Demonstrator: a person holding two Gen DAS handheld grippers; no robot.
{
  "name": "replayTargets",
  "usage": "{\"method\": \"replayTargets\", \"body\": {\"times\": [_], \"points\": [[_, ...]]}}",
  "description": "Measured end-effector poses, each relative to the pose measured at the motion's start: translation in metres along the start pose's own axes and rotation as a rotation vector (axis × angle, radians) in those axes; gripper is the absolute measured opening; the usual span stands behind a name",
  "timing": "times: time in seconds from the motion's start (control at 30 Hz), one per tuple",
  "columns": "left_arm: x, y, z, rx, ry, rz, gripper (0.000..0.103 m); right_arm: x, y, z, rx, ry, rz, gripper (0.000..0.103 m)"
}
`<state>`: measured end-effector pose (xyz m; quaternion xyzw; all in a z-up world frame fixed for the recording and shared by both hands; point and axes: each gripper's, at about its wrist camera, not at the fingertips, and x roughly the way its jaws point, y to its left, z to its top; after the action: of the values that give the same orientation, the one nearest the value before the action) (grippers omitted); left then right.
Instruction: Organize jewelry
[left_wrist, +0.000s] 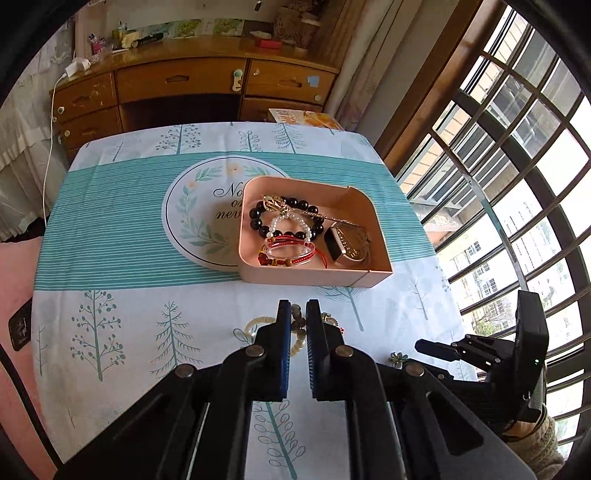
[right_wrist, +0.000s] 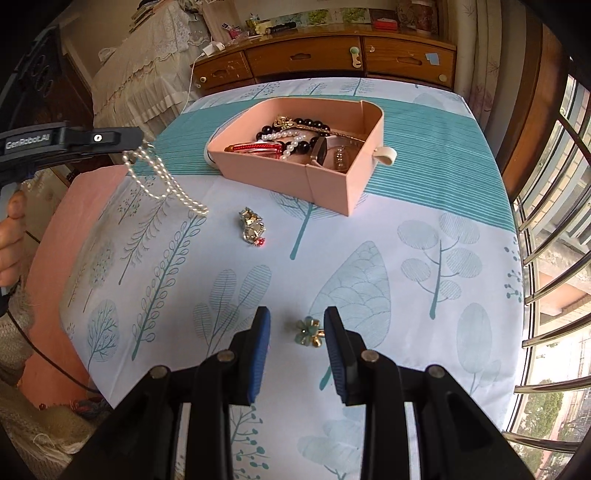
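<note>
A pink tray (left_wrist: 369, 275) (right_wrist: 291, 181) on the table holds a black bead bracelet (left_wrist: 266, 230), a red cord bracelet (left_wrist: 295, 258), a pearl bracelet, a gold hairpin and a watch (left_wrist: 341, 245). My left gripper (left_wrist: 297, 310) is shut on a pearl bead strand (right_wrist: 162, 181) and holds it lifted, its end trailing to the cloth. My right gripper (right_wrist: 297, 321) is open, low over the cloth, with a green flower brooch (right_wrist: 308, 332) between its fingers. A gold ring cluster (right_wrist: 251, 227) lies on the cloth in front of the tray.
The table has a tree-print cloth (right_wrist: 406, 277) with a teal striped band. A round mat (left_wrist: 199, 218) lies under the tray's left side. A wooden dresser (left_wrist: 184, 88) stands beyond the table. Barred windows (left_wrist: 517, 184) are on the right.
</note>
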<state>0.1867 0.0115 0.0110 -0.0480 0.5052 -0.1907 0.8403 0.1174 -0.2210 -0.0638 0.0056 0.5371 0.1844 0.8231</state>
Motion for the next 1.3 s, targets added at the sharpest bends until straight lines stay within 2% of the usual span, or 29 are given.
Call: {"method": "replayTargets", "body": {"times": [0.23, 0.47, 0.73, 0.77, 0.8, 0.83, 1.0, 1.2, 1.3], "points": [[-0.018, -0.001, -0.022, 0.015, -0.018, -0.013, 0.006, 0.005, 0.001, -0.006, -0.013, 0.033, -0.004, 0.030], [-0.004, -0.003, -0.052, 0.009, 0.007, -0.031, 0.006, 0.015, 0.022, -0.012, -0.102, 0.023, -0.065, 0.030], [0.000, -0.003, -0.060, 0.023, 0.020, -0.029, 0.006, 0.023, 0.030, -0.013, -0.141, 0.027, -0.119, 0.030], [-0.001, -0.003, -0.059, 0.025, 0.016, -0.026, 0.006, 0.022, 0.030, -0.013, -0.143, 0.026, -0.121, 0.028], [-0.002, -0.003, -0.058, 0.028, 0.011, -0.025, 0.006, 0.023, 0.030, -0.013, -0.146, 0.027, -0.121, 0.018], [-0.004, -0.003, -0.056, 0.030, 0.004, -0.023, 0.006, 0.023, 0.030, -0.013, -0.143, 0.030, -0.117, 0.016], [-0.017, -0.008, -0.037, 0.038, -0.037, -0.021, 0.006, 0.012, 0.035, -0.003, -0.135, -0.014, -0.082, 0.016], [-0.043, -0.028, 0.003, 0.076, -0.128, -0.037, 0.006, -0.020, 0.032, 0.041, -0.074, -0.174, -0.042, 0.016], [-0.050, -0.036, 0.024, 0.080, -0.163, -0.039, 0.006, -0.028, 0.028, 0.066, -0.038, -0.227, -0.017, 0.016]]}}
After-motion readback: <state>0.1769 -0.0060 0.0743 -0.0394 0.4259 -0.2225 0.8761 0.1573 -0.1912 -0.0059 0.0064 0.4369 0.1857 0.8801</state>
